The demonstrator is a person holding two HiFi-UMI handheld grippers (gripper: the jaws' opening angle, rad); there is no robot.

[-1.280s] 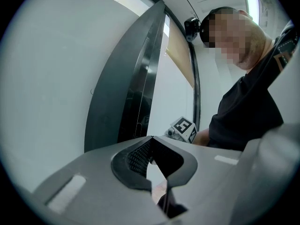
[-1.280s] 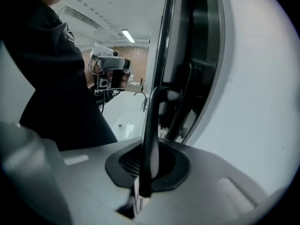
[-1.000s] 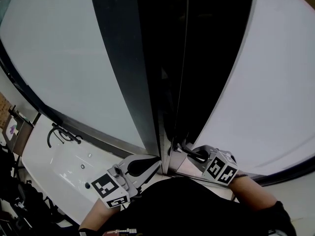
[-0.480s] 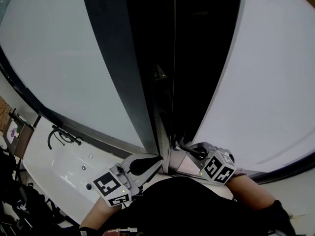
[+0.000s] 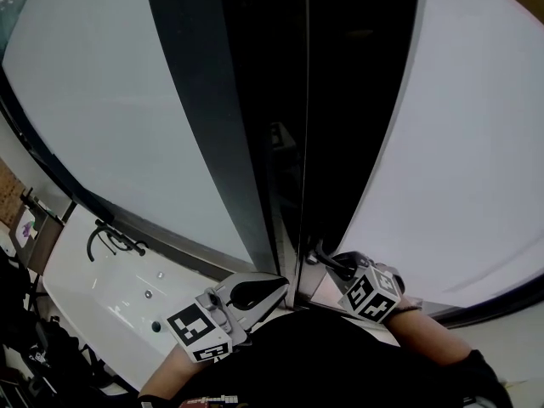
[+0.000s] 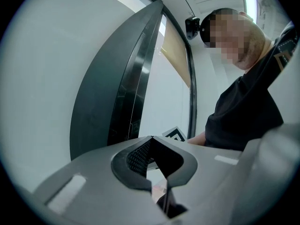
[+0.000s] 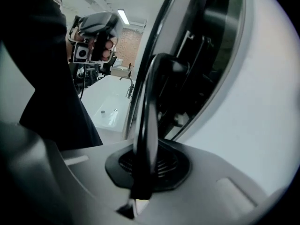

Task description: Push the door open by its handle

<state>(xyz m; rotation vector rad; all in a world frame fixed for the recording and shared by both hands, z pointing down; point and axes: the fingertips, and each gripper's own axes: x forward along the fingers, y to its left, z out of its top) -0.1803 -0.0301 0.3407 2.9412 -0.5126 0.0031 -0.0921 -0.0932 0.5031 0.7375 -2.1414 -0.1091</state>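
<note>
the right gripper point(image 7: 149, 170) has its jaws closed tight on the door handle point(image 7: 151, 97), a slim black lever seen edge-on, running up from between the ribbed pads. in the head view this gripper sits low and right of centre, angled down at the lever. the left gripper point(image 6: 150, 142) is closed too, tips meeting with nothing between them; it hangs just beside the right one, apart from the door, and takes no part.

the handle stands on the dark stile of the door point(image 5: 365, 92), right where that stile meets a second dark stile. frosted pale glass point(image 5: 459, 143) fills the panel beyond it. a white washbasin point(image 5: 93, 300) with a black tap point(image 5: 110, 240) lies off to the left.

judging by looks, the lever is rigid metal with a smooth painted skin, so it will not give, but it could slide through the pads if the push goes off line. the grip is best kept out along the free length of the lever, away from its pivot, with the lever's flat faces across the pads. a framed glass door probably carries real weight and swings slowly, so a steady push square to the panel suits it better than a jab.
</note>
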